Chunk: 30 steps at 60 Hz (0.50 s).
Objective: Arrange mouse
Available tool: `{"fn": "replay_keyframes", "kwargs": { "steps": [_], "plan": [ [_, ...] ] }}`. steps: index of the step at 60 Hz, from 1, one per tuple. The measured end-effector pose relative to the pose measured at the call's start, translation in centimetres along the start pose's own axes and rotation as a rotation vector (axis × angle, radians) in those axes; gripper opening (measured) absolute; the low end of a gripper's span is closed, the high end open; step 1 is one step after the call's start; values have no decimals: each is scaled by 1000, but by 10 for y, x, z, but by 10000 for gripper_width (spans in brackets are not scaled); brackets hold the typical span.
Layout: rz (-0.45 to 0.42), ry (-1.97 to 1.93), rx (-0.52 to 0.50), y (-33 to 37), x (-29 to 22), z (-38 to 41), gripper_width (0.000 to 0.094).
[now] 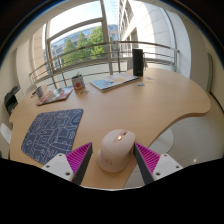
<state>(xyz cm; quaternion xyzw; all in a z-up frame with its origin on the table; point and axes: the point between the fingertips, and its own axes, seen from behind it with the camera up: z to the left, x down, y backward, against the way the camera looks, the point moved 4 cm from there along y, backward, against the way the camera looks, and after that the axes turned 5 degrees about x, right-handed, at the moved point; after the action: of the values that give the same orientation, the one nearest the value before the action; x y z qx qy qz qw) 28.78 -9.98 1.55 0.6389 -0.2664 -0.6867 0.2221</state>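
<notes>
white mouse (116, 149) rests on wooden desk (150, 105), between the spread fingers | gripper (114, 160) not pressing it | patterned mousepad (52, 133) beside, left | beyond: possibly a laptop (113, 82), railing (100, 60), large windows (80, 35)

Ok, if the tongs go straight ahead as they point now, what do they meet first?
The mouse: it sits on the table between the open tongs, gaps either side. Beyond it, bare table.

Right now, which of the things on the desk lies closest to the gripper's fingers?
The white mouse: it sits between the open gripper's fingers, on the desk near its front edge. The patterned mouse pad lies off to one side; the laptop is far beyond.
</notes>
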Motion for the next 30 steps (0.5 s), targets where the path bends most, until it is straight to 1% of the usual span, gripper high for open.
{"fn": "replay_keyframes", "kwargs": {
  "steps": [5,9,13,15,16,20,30],
  "plan": [
    [-2,-2,0,-17,-10,-3,835],
    [-9,4,16,-17,-11,8,782],
    [-16,38,50,-23,-13,3,661],
    [-21,68,81,-27,-13,0,561],
    [-27,84,93,-27,-14,0,537],
    [-45,91,92,-28,-16,1,520],
    [-39,82,113,-28,-15,0,426]
  ]
}}
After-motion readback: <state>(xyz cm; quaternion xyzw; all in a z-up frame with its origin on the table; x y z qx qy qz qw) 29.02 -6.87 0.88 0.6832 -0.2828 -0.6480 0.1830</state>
